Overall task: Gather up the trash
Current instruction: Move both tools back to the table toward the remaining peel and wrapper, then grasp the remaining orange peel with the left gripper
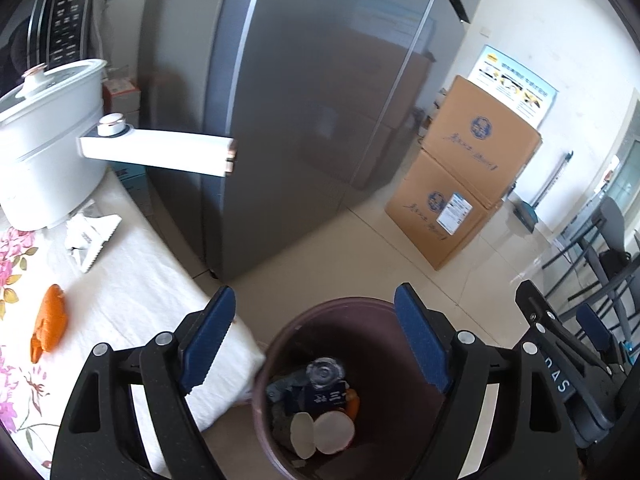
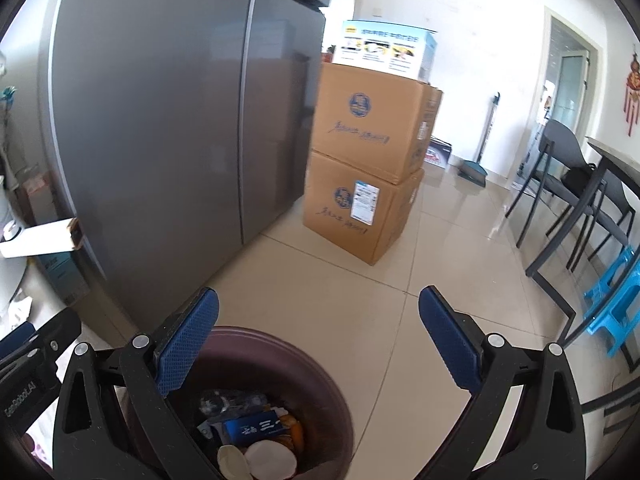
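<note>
Trash bin (image 1: 384, 320) sits beneath both wide-open, empty tools (image 1: 316, 320) (image 2: 320, 320).

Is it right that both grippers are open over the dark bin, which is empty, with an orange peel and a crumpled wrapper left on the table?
Not quite: the bin is not empty. The left wrist view shows eggshell halves, a blue carton and a clear bottle inside. The rest holds: left gripper and right gripper are open, and the orange peel and wrapper lie on the table.
</note>
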### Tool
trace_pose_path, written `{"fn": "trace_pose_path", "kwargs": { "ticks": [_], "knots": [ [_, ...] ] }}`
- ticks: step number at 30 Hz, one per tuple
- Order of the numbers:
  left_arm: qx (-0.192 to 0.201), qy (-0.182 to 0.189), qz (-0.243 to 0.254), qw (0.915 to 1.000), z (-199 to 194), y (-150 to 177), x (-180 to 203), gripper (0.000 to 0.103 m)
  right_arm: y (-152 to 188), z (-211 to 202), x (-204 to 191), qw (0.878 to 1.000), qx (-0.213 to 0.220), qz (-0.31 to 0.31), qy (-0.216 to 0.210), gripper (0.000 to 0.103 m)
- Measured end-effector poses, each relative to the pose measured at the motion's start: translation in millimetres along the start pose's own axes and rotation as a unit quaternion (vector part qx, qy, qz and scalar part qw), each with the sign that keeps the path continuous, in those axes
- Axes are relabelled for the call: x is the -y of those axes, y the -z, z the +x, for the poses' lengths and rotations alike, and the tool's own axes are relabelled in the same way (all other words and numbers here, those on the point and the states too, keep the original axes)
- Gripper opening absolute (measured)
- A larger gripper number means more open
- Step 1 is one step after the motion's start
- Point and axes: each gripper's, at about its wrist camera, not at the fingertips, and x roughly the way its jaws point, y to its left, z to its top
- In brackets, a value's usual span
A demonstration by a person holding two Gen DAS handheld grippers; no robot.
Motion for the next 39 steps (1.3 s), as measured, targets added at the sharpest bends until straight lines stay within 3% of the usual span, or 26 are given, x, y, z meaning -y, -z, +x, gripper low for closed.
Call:
{"fn": "trace_pose_path", "kwargs": {
  "ticks": [14,25,33,39],
  "knots": [
    [0.001,-0.045,-0.049,0.9978,-11.0,-6.8,-74.0,0.081,-0.2,-13.9,-76.1,0.998,0.002,-0.051,-0.042,0.096],
    [-0.002,-0.105,-0.100,0.9894,-28.4,-0.5,-162.2,0.081,8.7,-35.7,-154.3,0.991,0.007,-0.103,-0.087,0.096],
    [-0.043,-0.142,-0.131,0.9803,-22.8,15.0,-226.2,0.081,17.6,-44.1,-203.3,0.984,0.001,-0.137,-0.111,0.096],
    [-0.071,-0.135,-0.121,0.9809,-15.0,24.2,-244.1,0.081,17.5,-47.8,-231.8,0.982,-0.010,-0.135,-0.135,0.096]
  ]
}}
